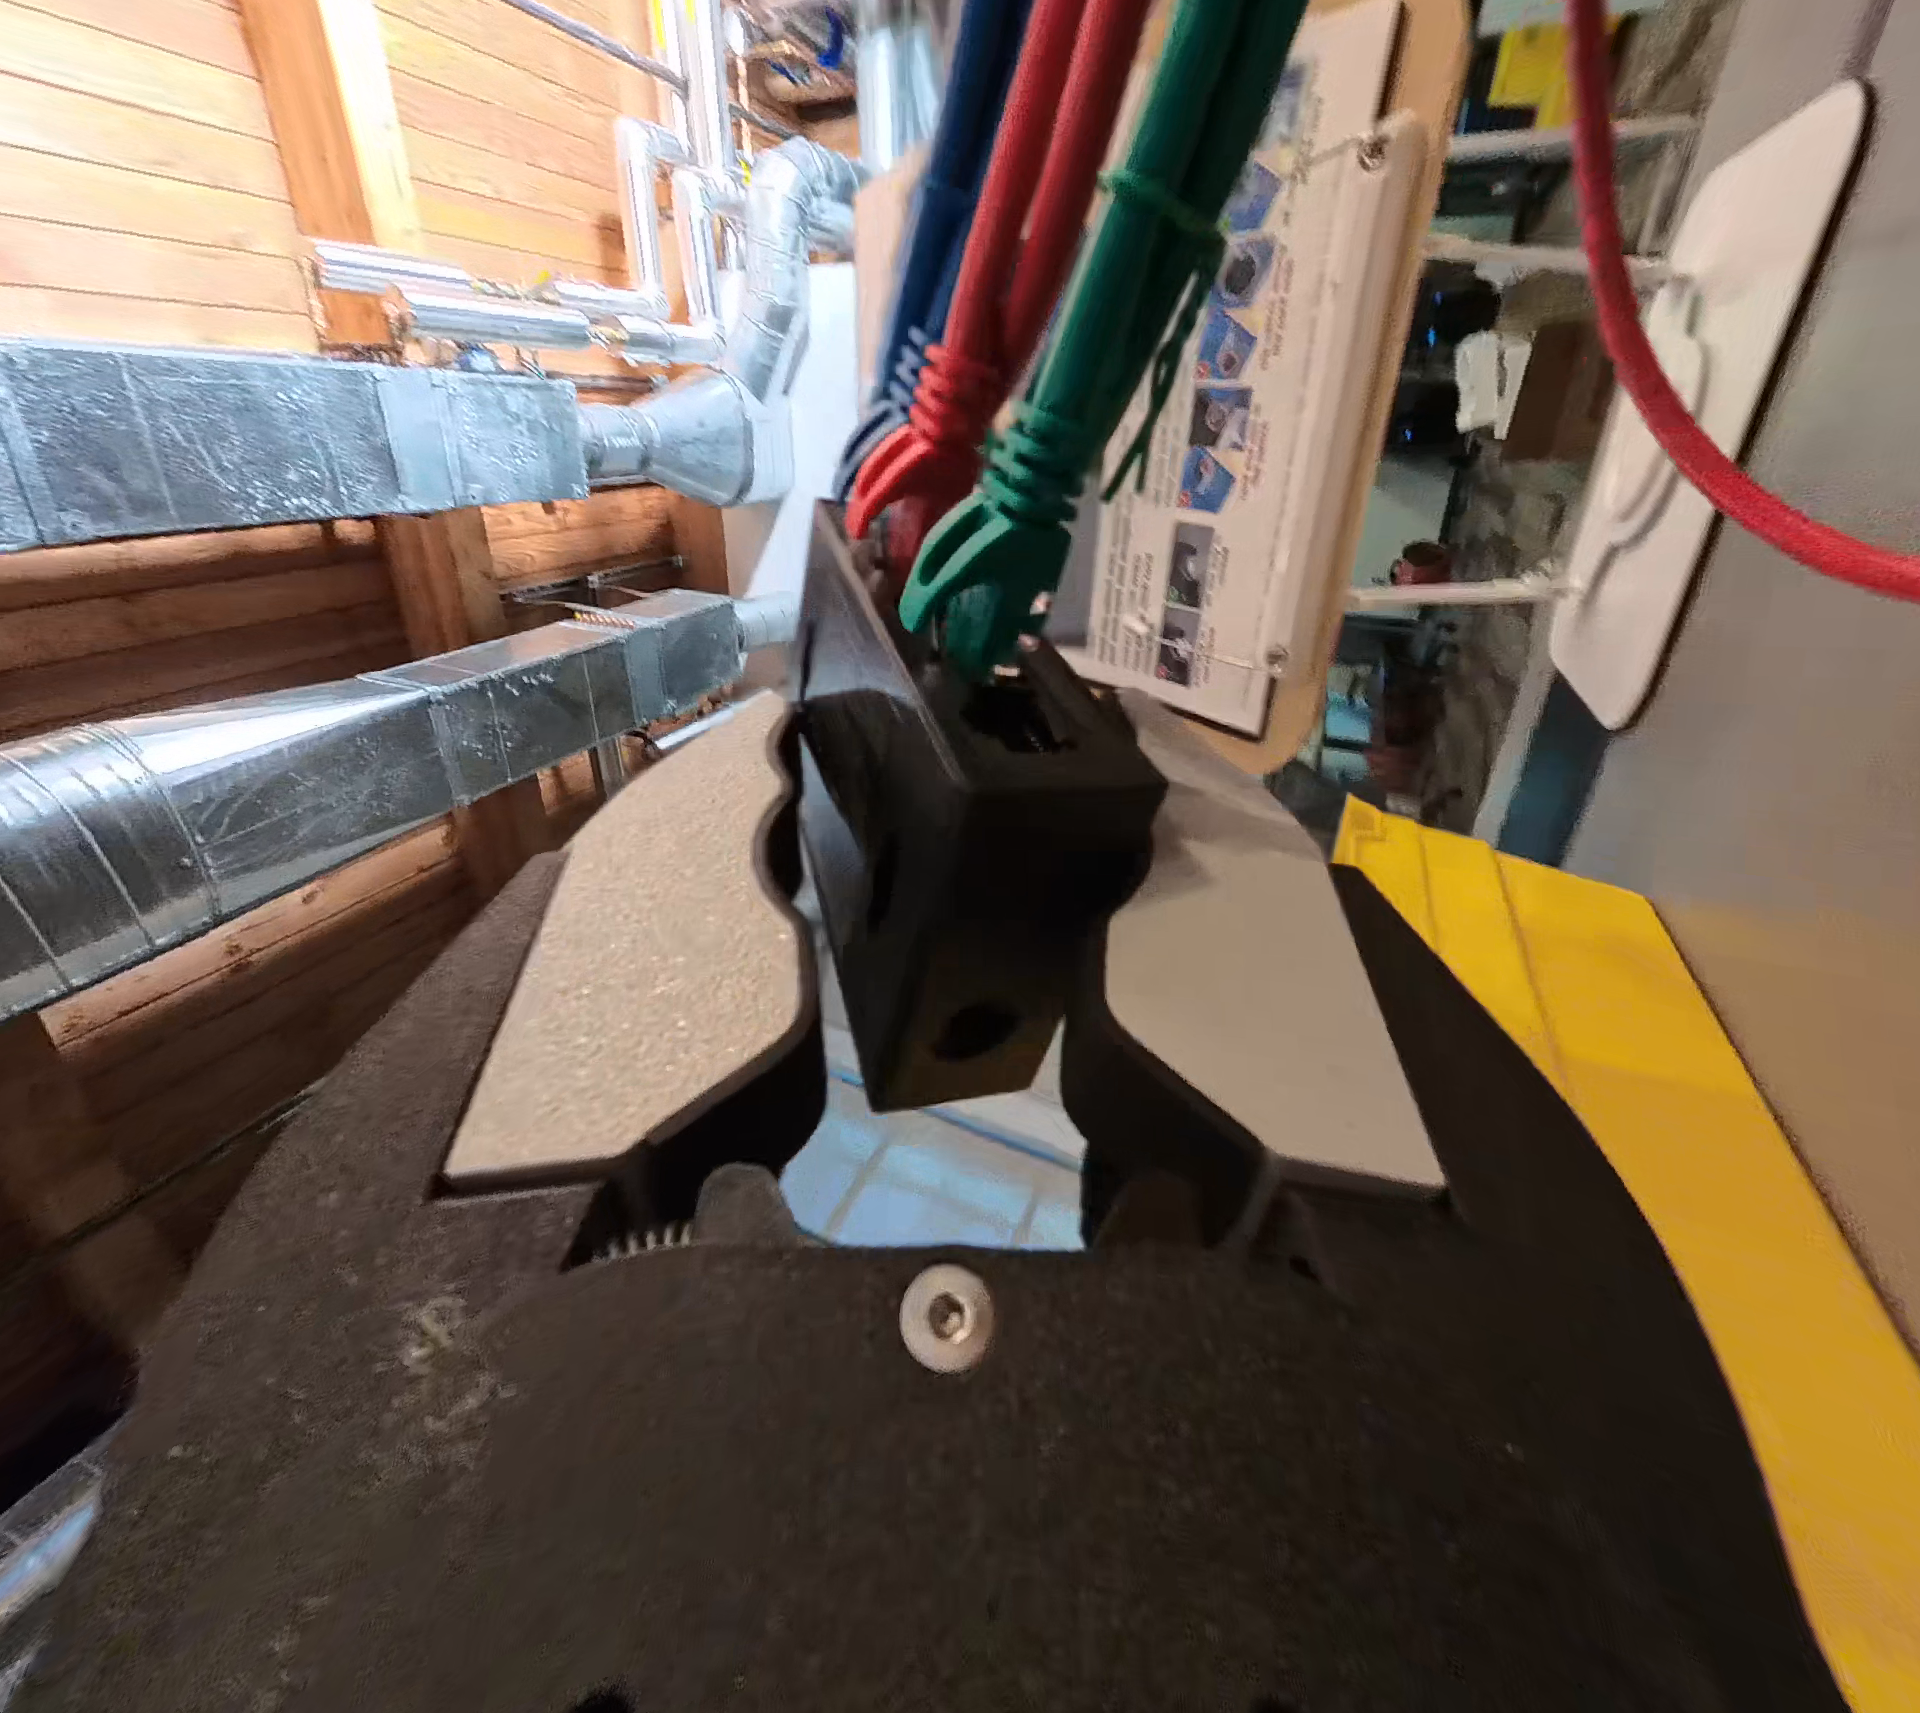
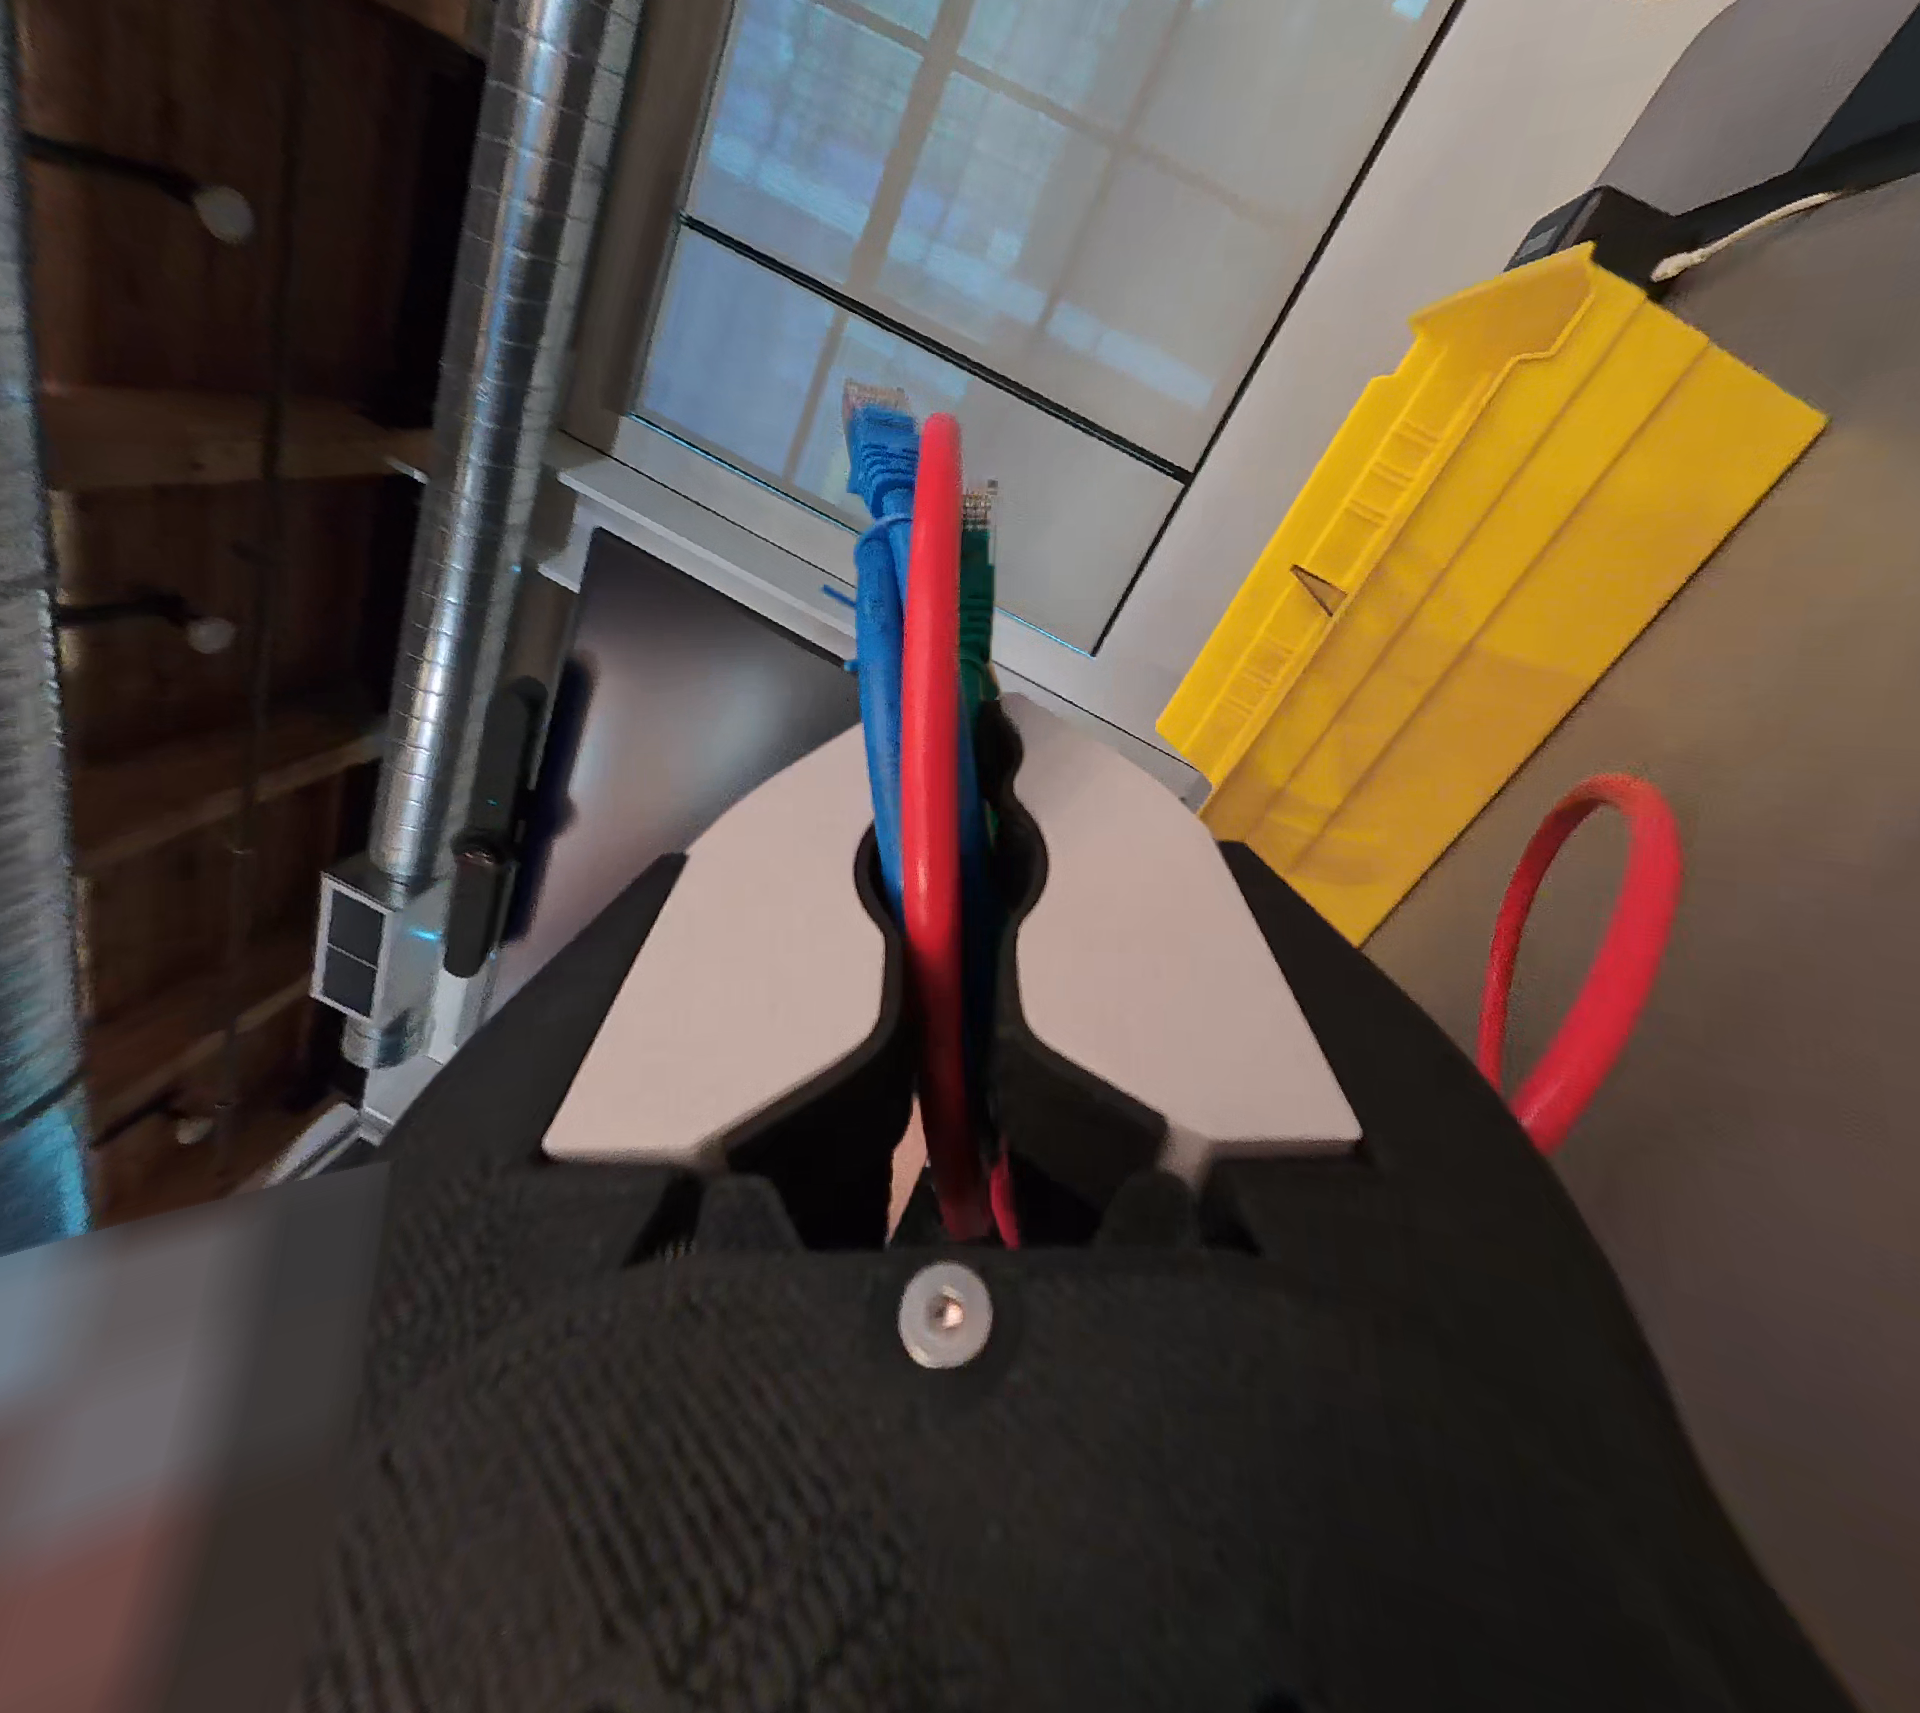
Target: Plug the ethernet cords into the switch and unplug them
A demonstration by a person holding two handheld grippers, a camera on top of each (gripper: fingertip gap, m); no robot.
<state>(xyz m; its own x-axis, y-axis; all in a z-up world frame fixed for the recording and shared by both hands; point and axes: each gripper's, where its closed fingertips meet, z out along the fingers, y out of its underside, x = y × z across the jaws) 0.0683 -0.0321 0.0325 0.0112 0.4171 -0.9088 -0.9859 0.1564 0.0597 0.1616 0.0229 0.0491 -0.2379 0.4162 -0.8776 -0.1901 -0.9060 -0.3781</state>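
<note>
Left hand-held gripper (image 1: 940, 842): clamped on the black switch (image 1: 966, 842), held off the counter (image 1: 1766, 728).
Switch ports: green cord (image 1: 1132, 292) and red cord (image 1: 1039, 157) plugged in; a blue cord (image 1: 977, 84) ran behind them, its plug hidden.
Right hand-held gripper (image 2: 956, 790): closed on a bundle of blue cord (image 2: 883, 624), red cord (image 2: 930, 676) and green cord (image 2: 977, 603), loose plugs pointing outward.
Nearby: yellow bin (image 2: 1455, 603) on the counter (image 2: 1766, 832).

Soft daylight comes through the far window (image 2: 997, 209), bright enough to wash its panes pale. The metal ducts (image 1: 312, 437) on the left catch white glare. Both wide-angle views bend straight lines toward the edges. Motion blur smears the far pipes (image 1: 727, 1), and the wooden wall (image 2: 208, 416) sits dim and soft.
</note>
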